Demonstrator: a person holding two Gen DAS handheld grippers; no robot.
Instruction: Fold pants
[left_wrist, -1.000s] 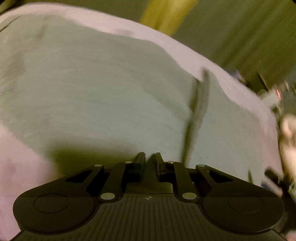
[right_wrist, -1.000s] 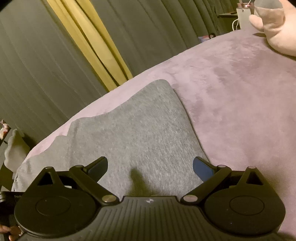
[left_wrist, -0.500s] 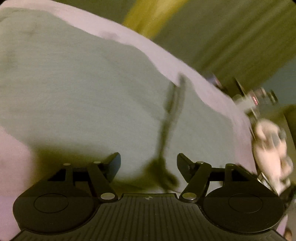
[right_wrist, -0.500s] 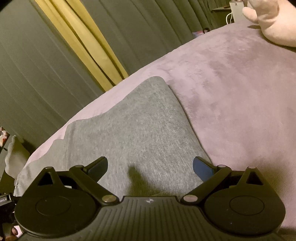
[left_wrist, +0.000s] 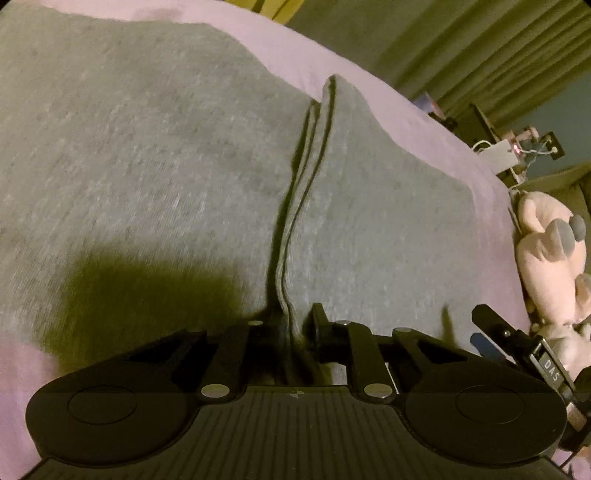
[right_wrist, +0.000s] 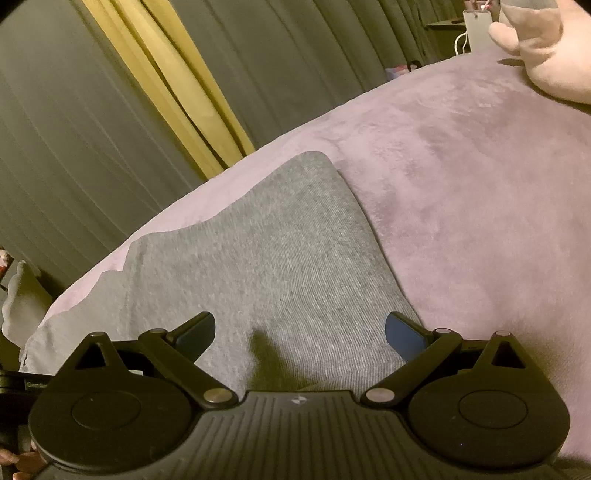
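Grey pants (left_wrist: 147, 155) lie flat on a lilac blanket (left_wrist: 424, 122). In the left wrist view a layered hem edge (left_wrist: 295, 206) runs down the middle, and my left gripper (left_wrist: 291, 325) is shut on its near end. In the right wrist view the pants (right_wrist: 258, 266) lie as a folded grey panel with a rounded far corner. My right gripper (right_wrist: 299, 328) is open and empty, just above the panel's near part. It also shows at the right edge of the left wrist view (left_wrist: 491, 332).
A pink plush toy (left_wrist: 546, 251) lies at the blanket's right side, also in the right wrist view (right_wrist: 546, 55). Grey curtains (right_wrist: 74, 147) and a yellow curtain strip (right_wrist: 166, 88) hang behind the bed. A stand with cables (left_wrist: 517, 155) is at the far right.
My left gripper opened, swung right along the pants and closed on the layered hem edge. My right gripper stayed open and barely moved.
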